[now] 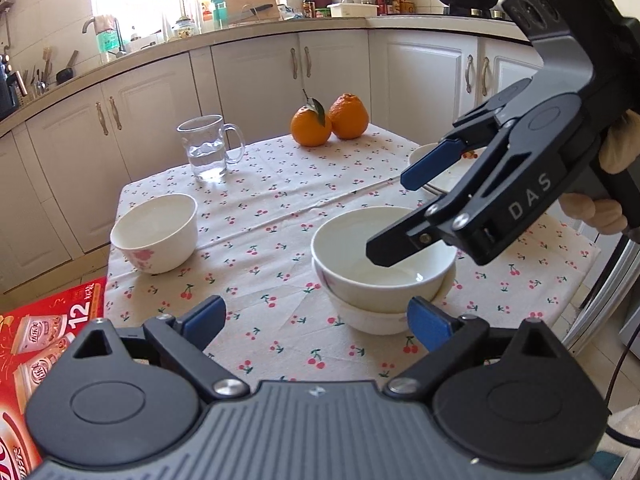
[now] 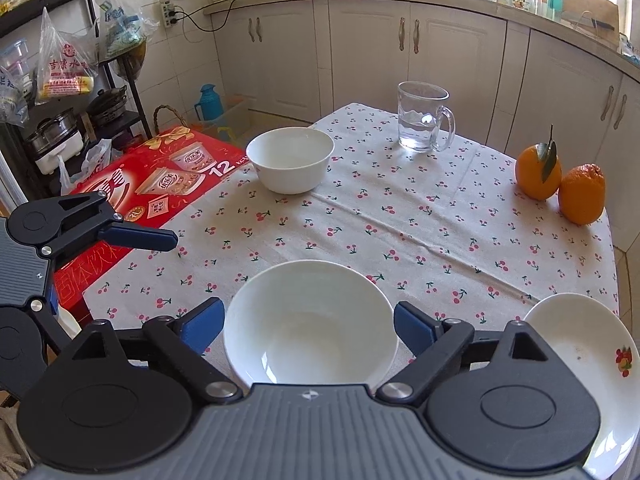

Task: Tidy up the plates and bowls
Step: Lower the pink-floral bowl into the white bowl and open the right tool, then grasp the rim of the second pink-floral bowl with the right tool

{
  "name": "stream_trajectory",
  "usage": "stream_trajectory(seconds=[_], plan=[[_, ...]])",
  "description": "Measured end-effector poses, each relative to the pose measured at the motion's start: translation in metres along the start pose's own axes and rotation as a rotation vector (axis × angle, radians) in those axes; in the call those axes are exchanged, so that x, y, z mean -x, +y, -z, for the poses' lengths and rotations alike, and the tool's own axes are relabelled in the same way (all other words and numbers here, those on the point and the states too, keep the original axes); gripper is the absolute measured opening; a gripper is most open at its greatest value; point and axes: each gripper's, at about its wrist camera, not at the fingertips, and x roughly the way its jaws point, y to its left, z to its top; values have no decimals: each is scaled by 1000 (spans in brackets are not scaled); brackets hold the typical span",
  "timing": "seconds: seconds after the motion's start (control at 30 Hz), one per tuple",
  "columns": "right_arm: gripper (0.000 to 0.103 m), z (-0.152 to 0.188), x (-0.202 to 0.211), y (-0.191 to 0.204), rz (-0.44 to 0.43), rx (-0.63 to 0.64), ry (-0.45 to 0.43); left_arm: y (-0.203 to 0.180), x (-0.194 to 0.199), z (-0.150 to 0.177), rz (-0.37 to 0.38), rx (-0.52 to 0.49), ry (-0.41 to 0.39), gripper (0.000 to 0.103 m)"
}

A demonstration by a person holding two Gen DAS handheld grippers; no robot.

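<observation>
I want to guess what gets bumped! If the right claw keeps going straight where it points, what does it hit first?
Probably the stacked bowls: the right claw sits open right over the top one.

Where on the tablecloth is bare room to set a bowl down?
Free: the middle strip between the lone bowl, glass mug, oranges and stacked bowls. Crowded: the near right, where the stack sits beside the plates.

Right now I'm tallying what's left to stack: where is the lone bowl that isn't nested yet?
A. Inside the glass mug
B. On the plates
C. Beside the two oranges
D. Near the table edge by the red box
D: the single bowl stands alone at the table edge next to the red box, apart from the nested bowls.
</observation>
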Motion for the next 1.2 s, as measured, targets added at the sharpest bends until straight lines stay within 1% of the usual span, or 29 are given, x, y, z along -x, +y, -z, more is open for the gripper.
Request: stream_trajectory(seconds=[0.07,0.1,0.13,0.43,0.6,0.83,0.97,1.07,1.2], plan=[[96,-5,-1,6,2,15,-2,10,1,3,-22,13,-1,97],[99,-7,-2,9,5,23,-3,15,1,5,-36,19,-2,97],[100,-10,-3,11,7,30,-4,20,2,6,-50,25,-2,97],[101,-42,-25,27,3,90,2,71,-9,6,-147,70,-32,97],[101,-65,-44,29,-7,115,16,96,-27,2,-166,104,-39,97],[101,-98,-74,28,-28,148,35,122,-53,-2,-170,143,-40,97],[101,-114,-93,27,-27,177,52,133,-69,-4,-176,161,-41,97],[101,-125,-109,23,-39,192,65,141,-81,-6,-177,177,-42,97],[101,-141,-132,14,-64,197,80,147,-95,-7,-180,176,-46,97]])
